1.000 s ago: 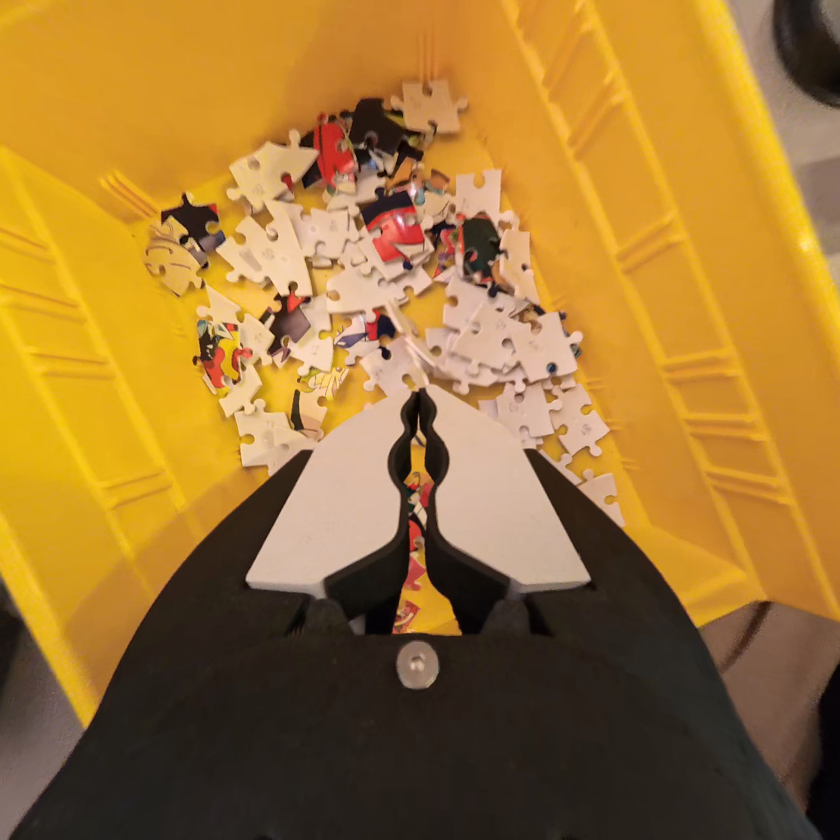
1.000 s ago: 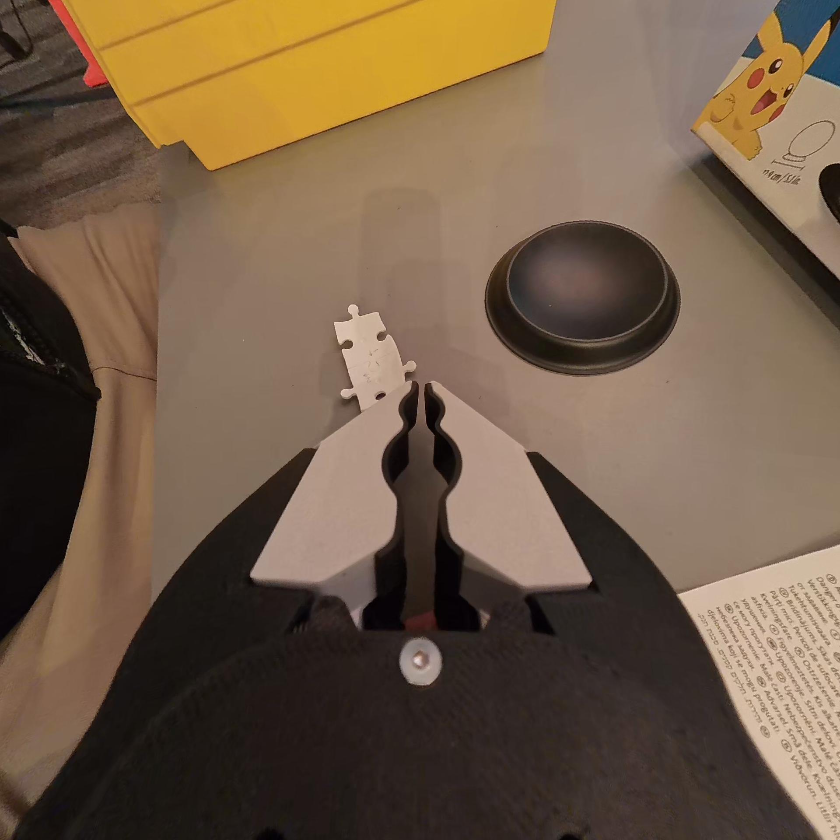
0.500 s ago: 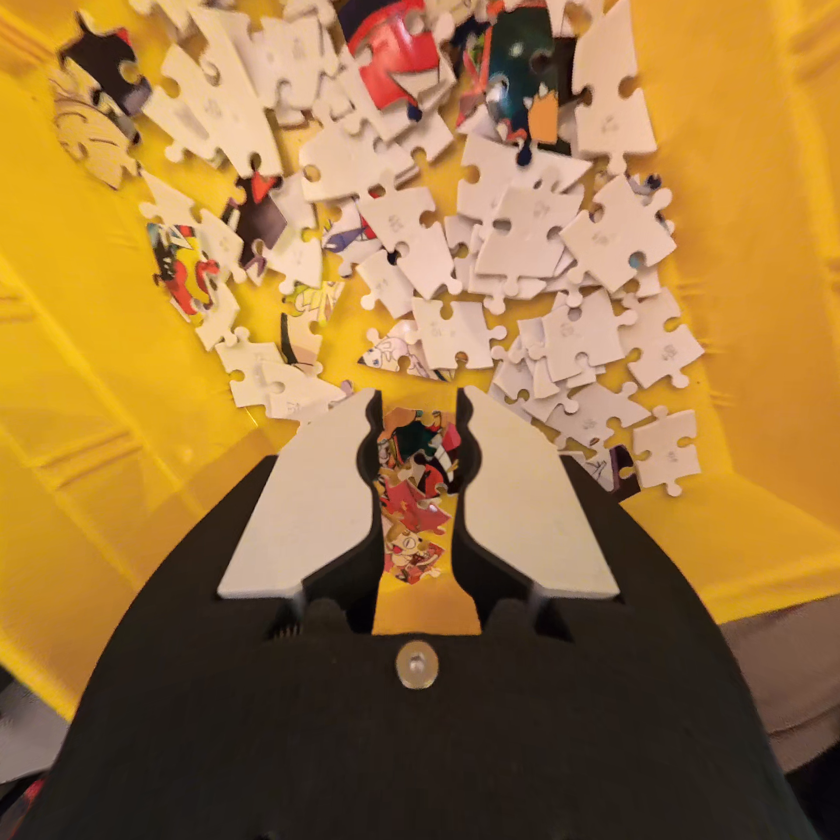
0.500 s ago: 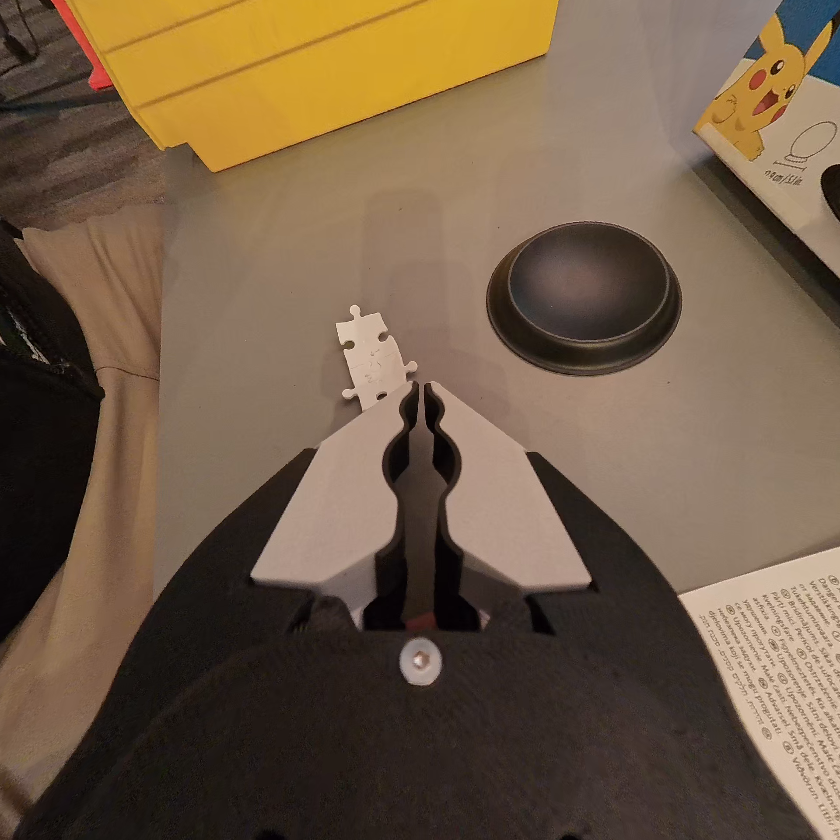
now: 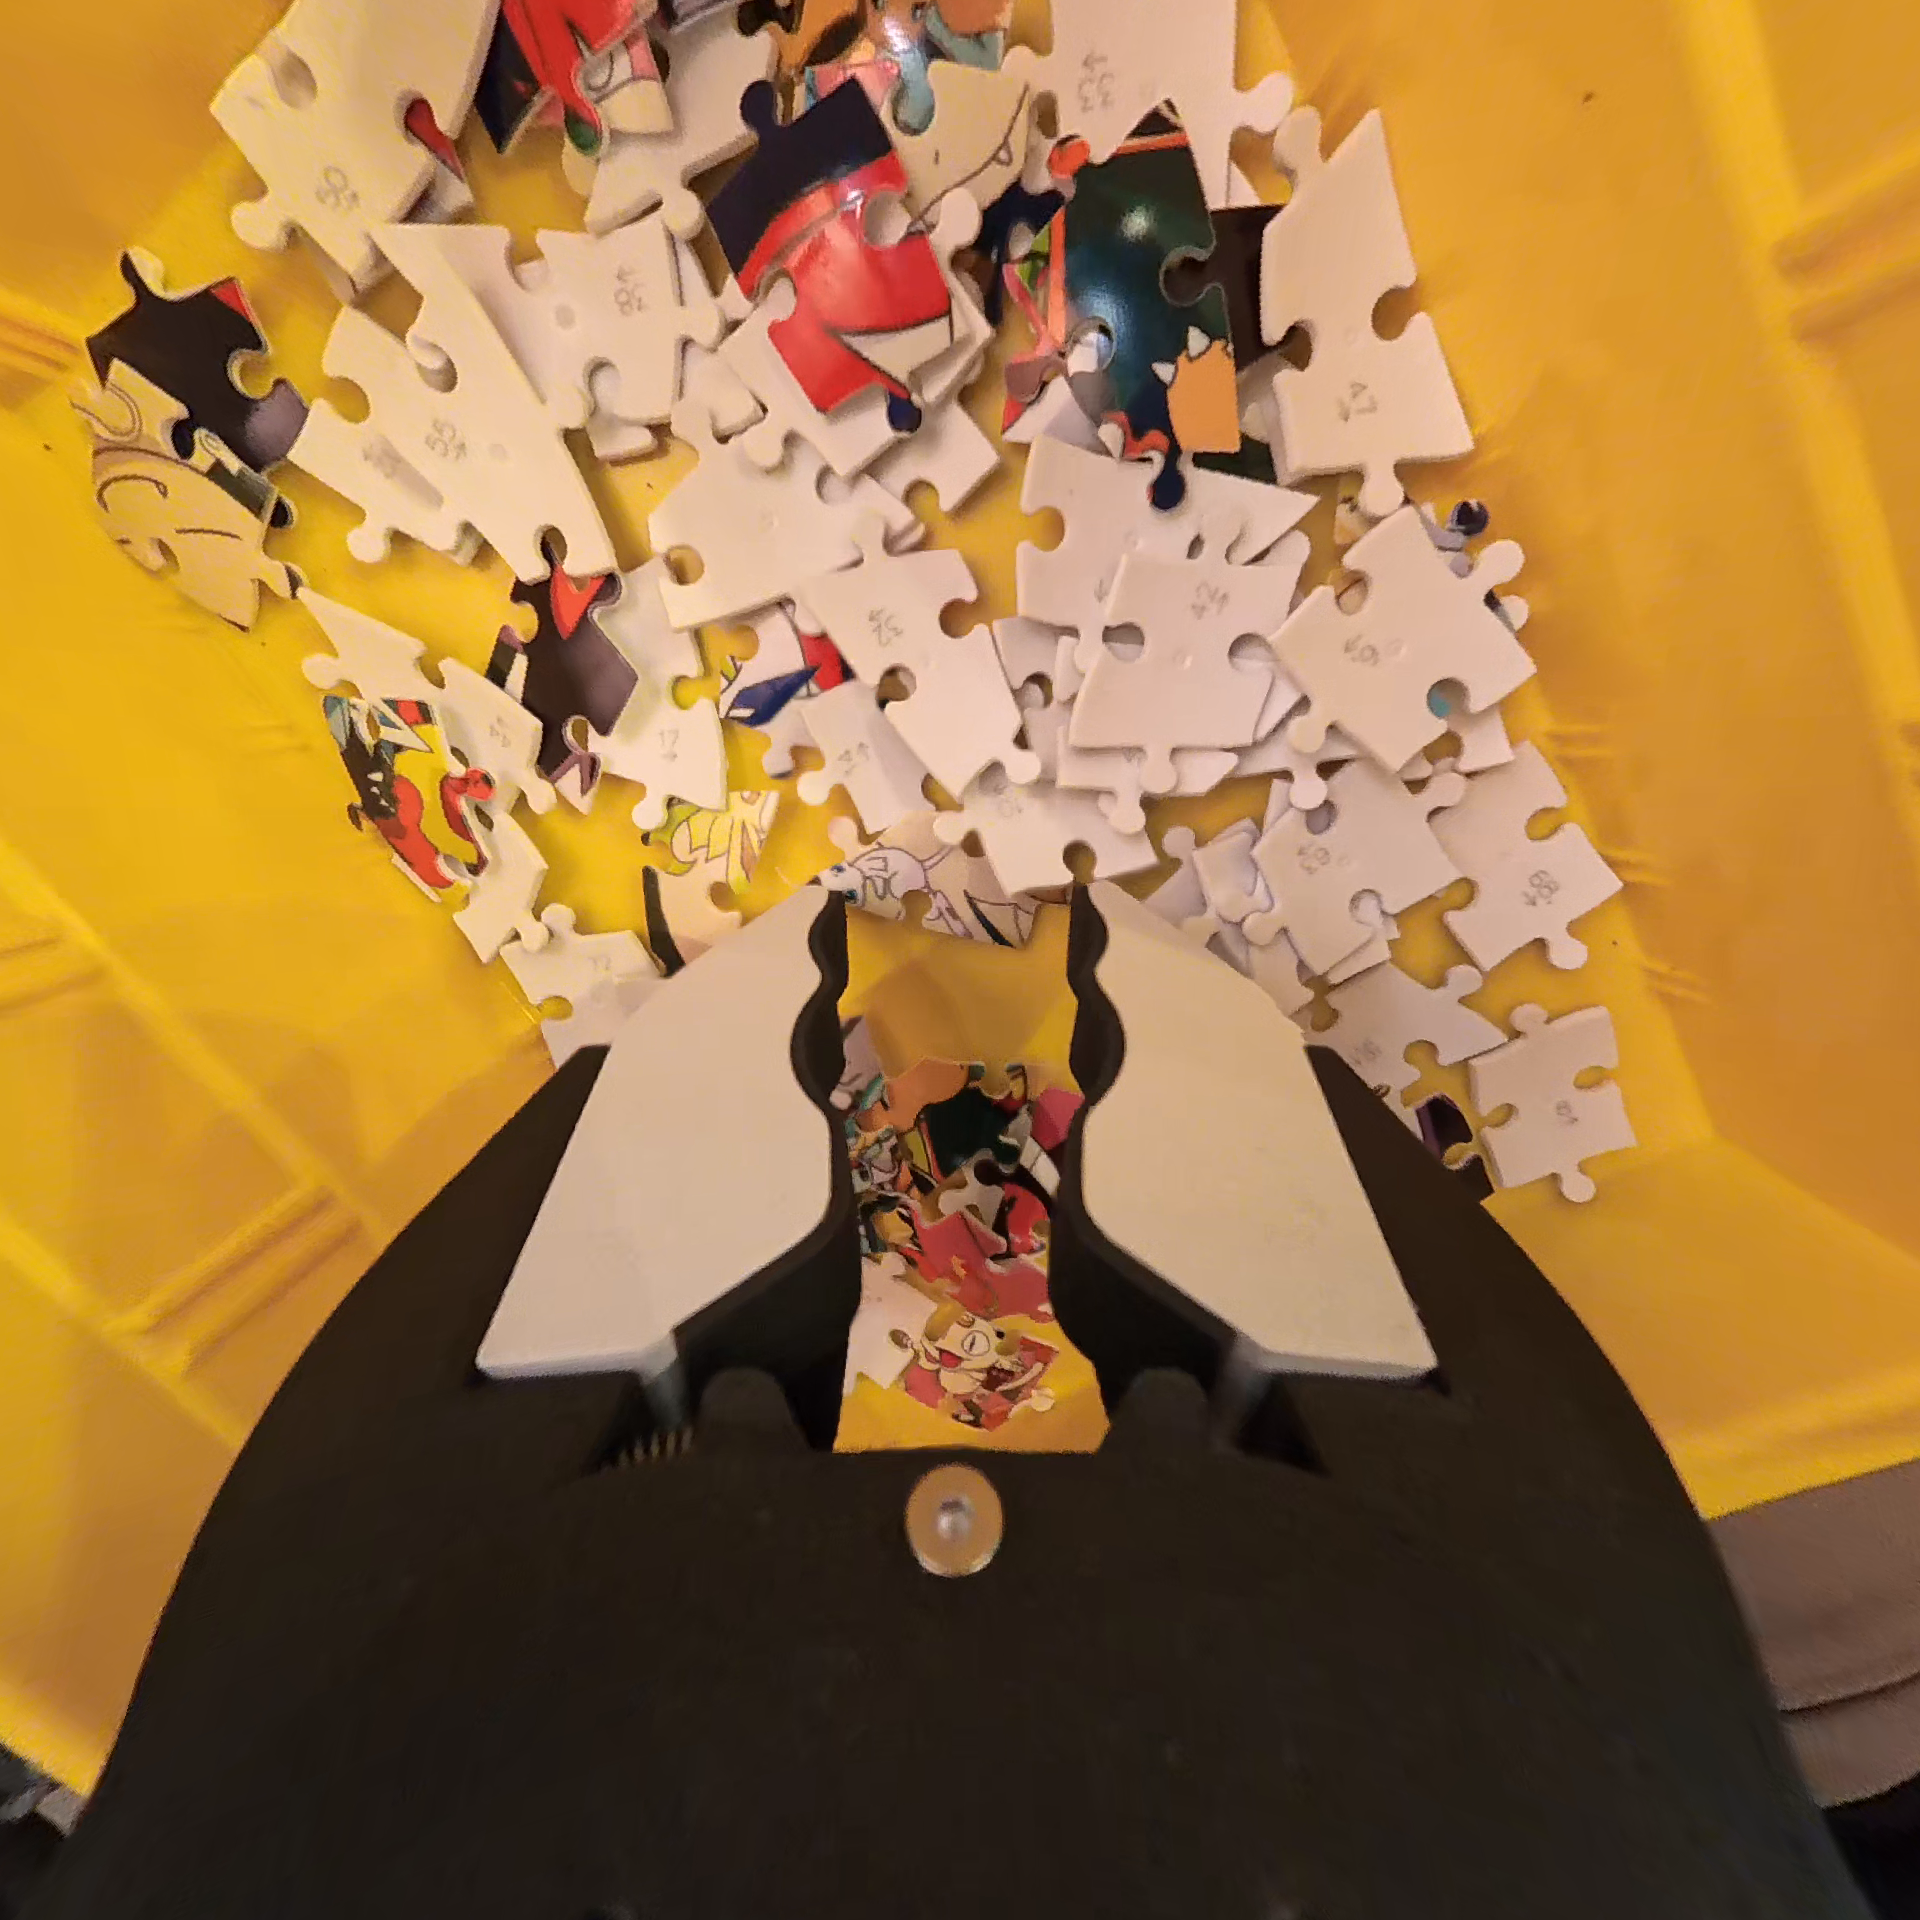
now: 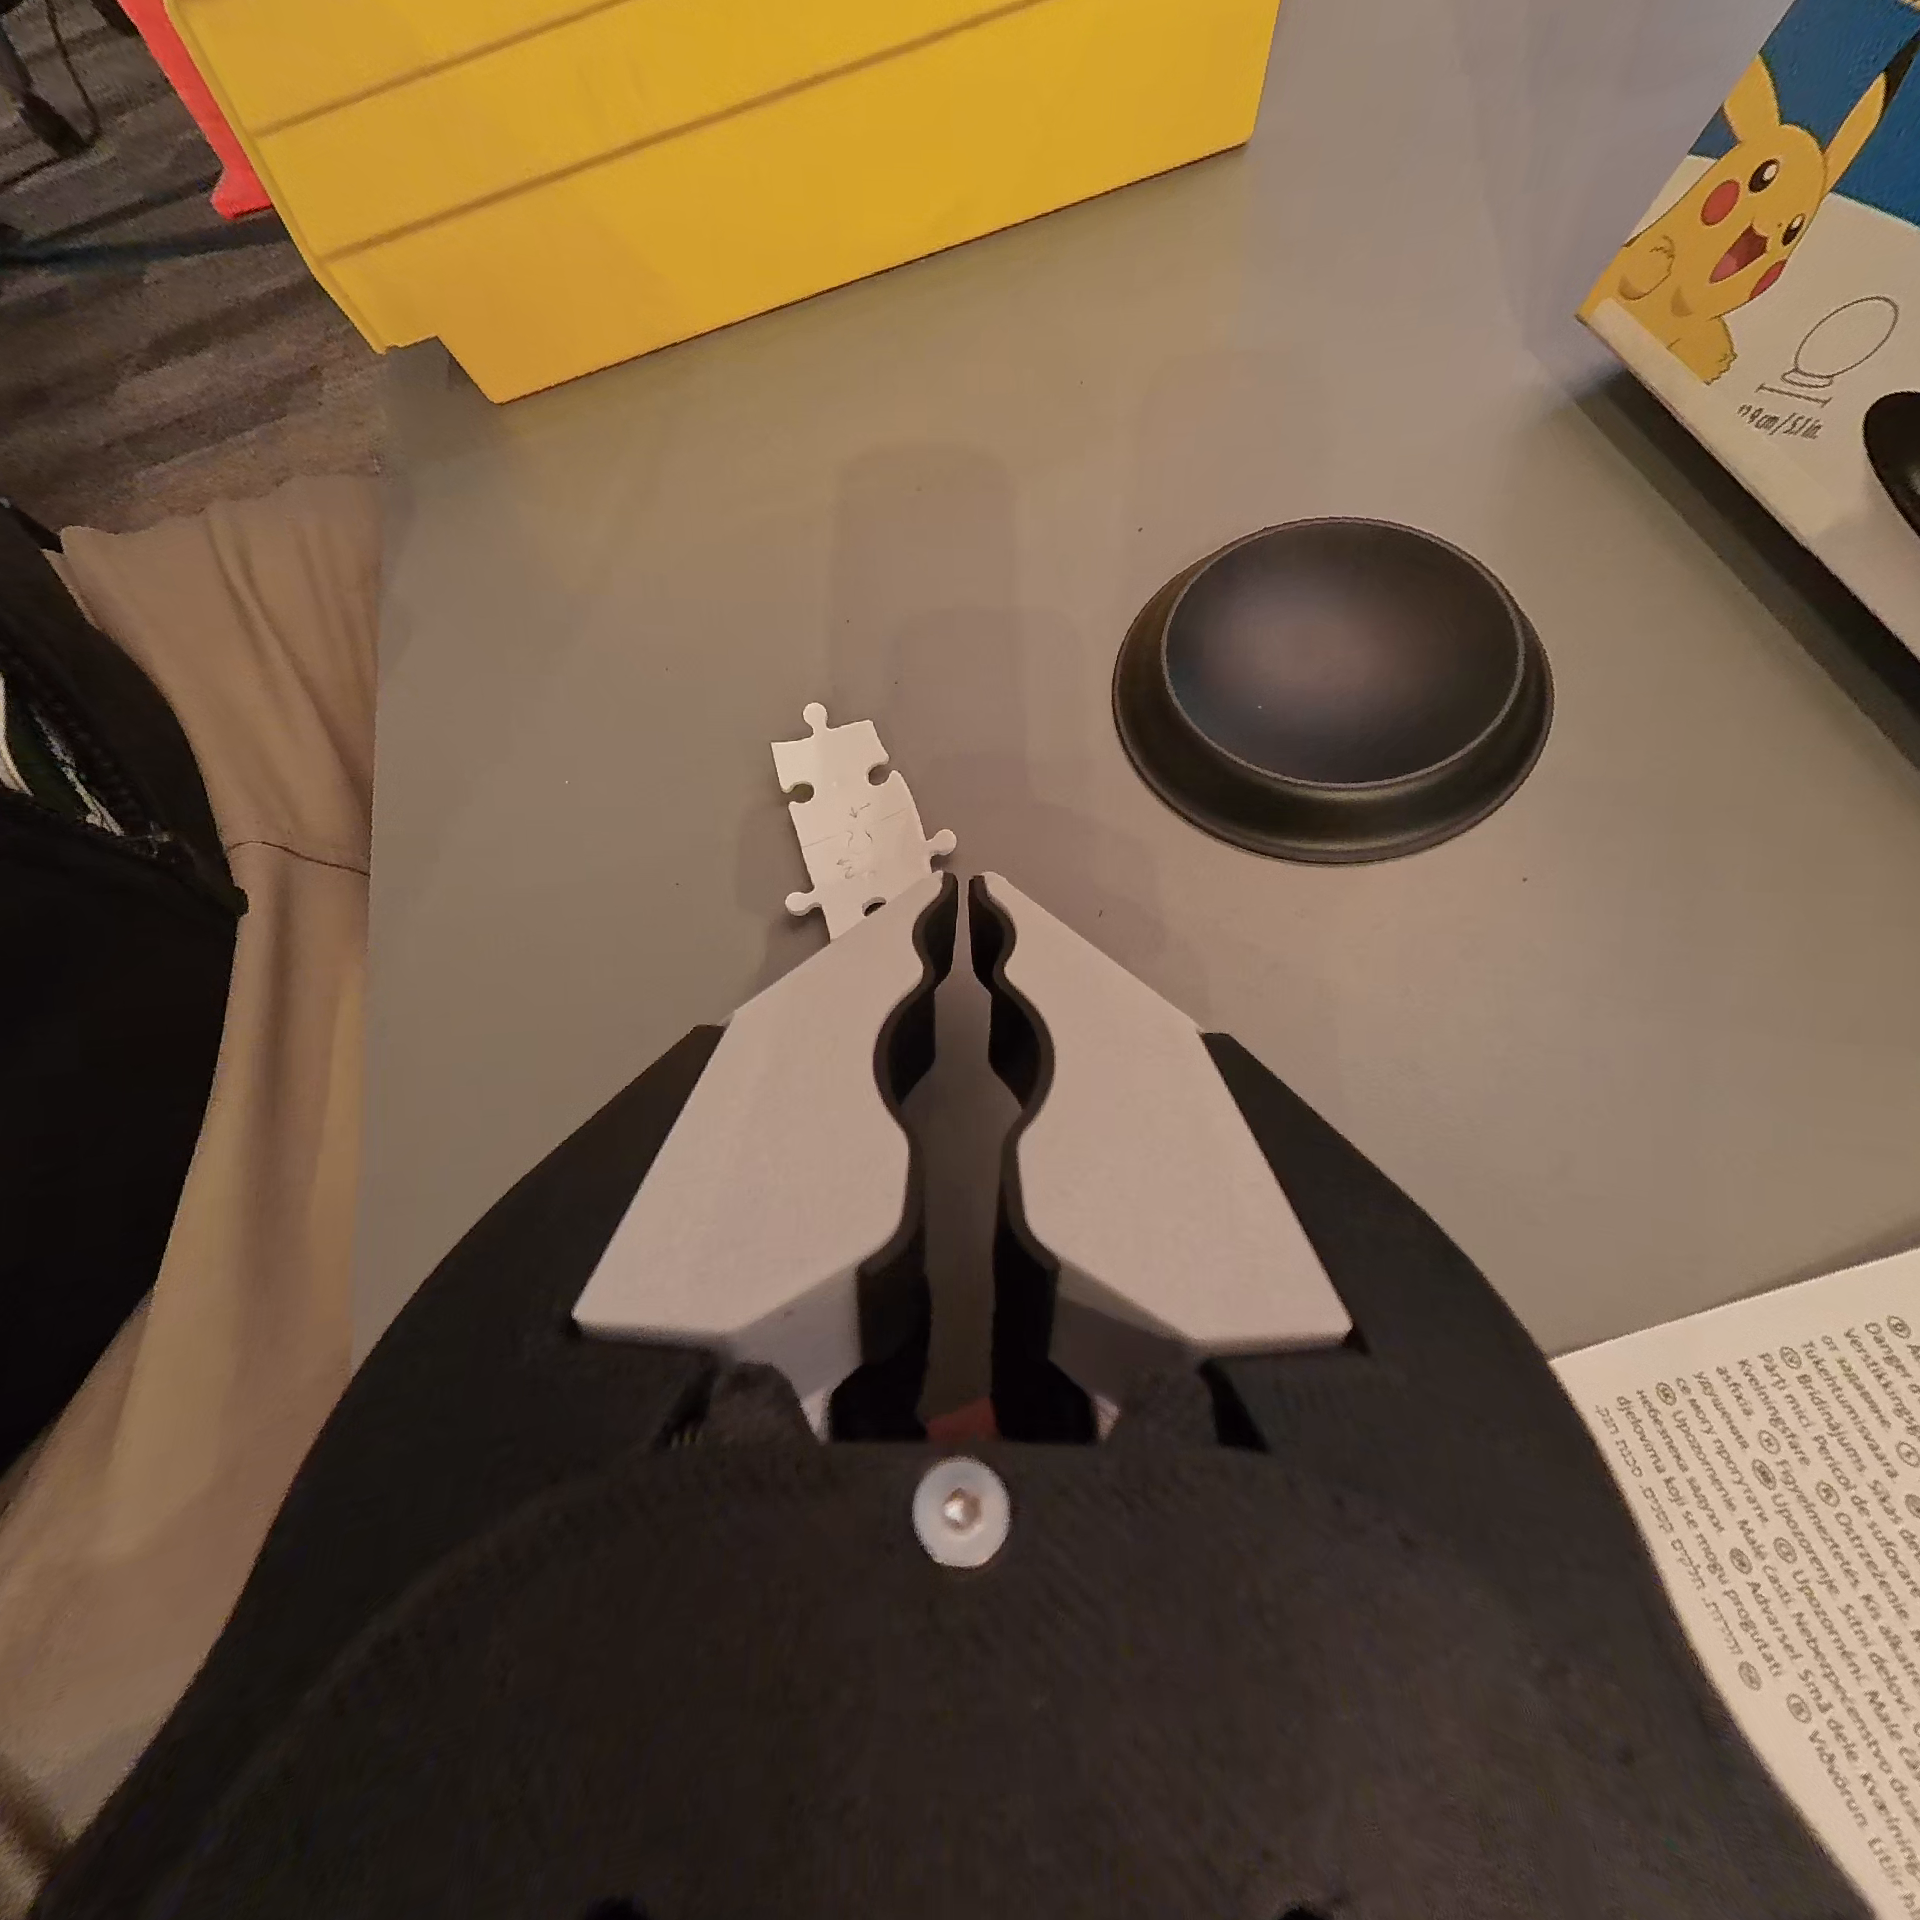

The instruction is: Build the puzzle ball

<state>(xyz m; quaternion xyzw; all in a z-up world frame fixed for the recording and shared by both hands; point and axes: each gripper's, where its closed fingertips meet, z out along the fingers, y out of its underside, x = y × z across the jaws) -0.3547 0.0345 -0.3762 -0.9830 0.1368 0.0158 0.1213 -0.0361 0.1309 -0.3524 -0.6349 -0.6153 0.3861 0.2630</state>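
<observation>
My left gripper [image 5: 954, 904] is open and empty, low inside the yellow bin [image 5: 1714, 520]. Many loose puzzle pieces [image 5: 1174, 665] lie on the bin floor, most white side up, some printed side up. A group of colourful pieces [image 5: 956, 1205] shows between the jaws, and a white piece [image 5: 1049, 842] lies just past the fingertips. My right gripper [image 6: 961, 883] is shut over the grey table [image 6: 1351, 1039]. A short strip of joined white pieces [image 6: 852, 821] lies just left of its tips, partly hidden by the left finger.
A round black stand [image 6: 1330, 707] sits right of the strip. The bin's outer wall [image 6: 727, 156] is at the back. A printed puzzle box [image 6: 1766, 208] stands far right, a printed sheet [image 6: 1766, 1507] near right. A person's beige trouser leg [image 6: 208, 831] lies past the table's left edge. Tip to tip, the grippers are about 35 centimeters apart.
My left gripper went from shut to open and dropped deeper into the bin, closer to the pieces. The right gripper and the joined strip have stayed where they were.
</observation>
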